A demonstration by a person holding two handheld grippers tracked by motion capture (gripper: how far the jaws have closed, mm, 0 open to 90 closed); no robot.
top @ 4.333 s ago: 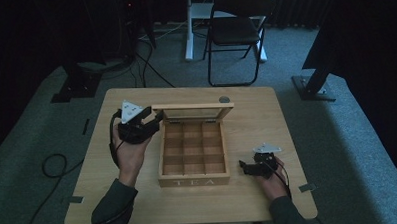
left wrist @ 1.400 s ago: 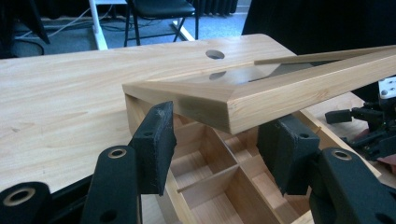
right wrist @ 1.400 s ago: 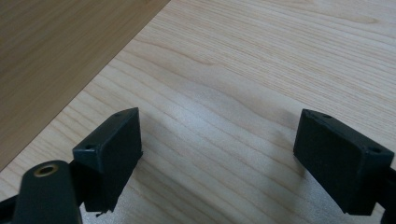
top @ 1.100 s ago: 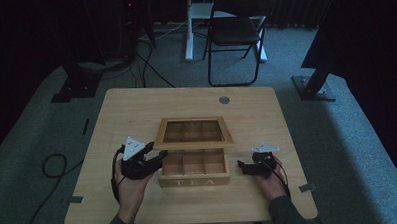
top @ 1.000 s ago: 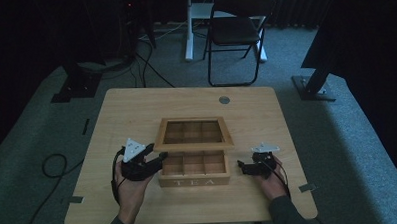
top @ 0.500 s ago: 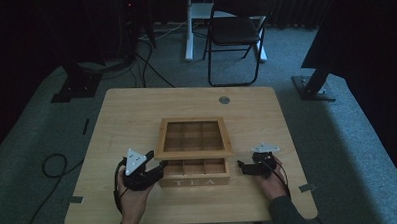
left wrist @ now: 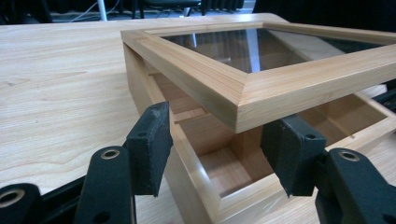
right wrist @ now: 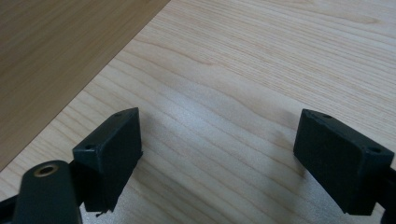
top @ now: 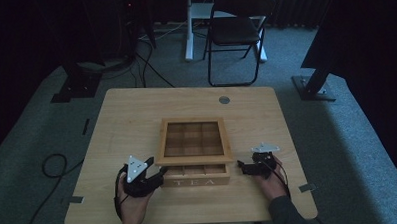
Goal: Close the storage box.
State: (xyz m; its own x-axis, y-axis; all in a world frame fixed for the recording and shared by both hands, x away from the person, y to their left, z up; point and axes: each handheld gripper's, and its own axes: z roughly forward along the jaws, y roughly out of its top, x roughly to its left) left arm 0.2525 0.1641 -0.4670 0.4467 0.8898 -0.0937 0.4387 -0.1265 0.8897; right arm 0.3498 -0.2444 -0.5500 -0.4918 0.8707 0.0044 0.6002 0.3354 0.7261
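A wooden tea box (top: 195, 181) marked TEA sits mid-table, with its glass-paned lid (top: 194, 159) lowered almost flat and a gap left at the front. My left gripper (top: 156, 176) is at the box's front-left corner. In the left gripper view my left gripper (left wrist: 219, 154) is open, its jaws either side of the lid's corner (left wrist: 243, 100), above the box's compartments (left wrist: 224, 168). My right gripper (top: 241, 167) lies open on the table just right of the box. Bare table (right wrist: 261, 56) lies between the jaws of my right gripper (right wrist: 219, 140).
The table (top: 136, 119) has a round grommet (top: 224, 99) at its far edge. A darker wooden surface (right wrist: 56, 46) fills the upper left of the right gripper view. A folding chair (top: 236, 30) and cables (top: 53, 164) are on the floor beyond the table.
The lid has swung down from upright to nearly flat over the box. My left gripper has come forward with it to the box's front-left corner. The right gripper has stayed put.
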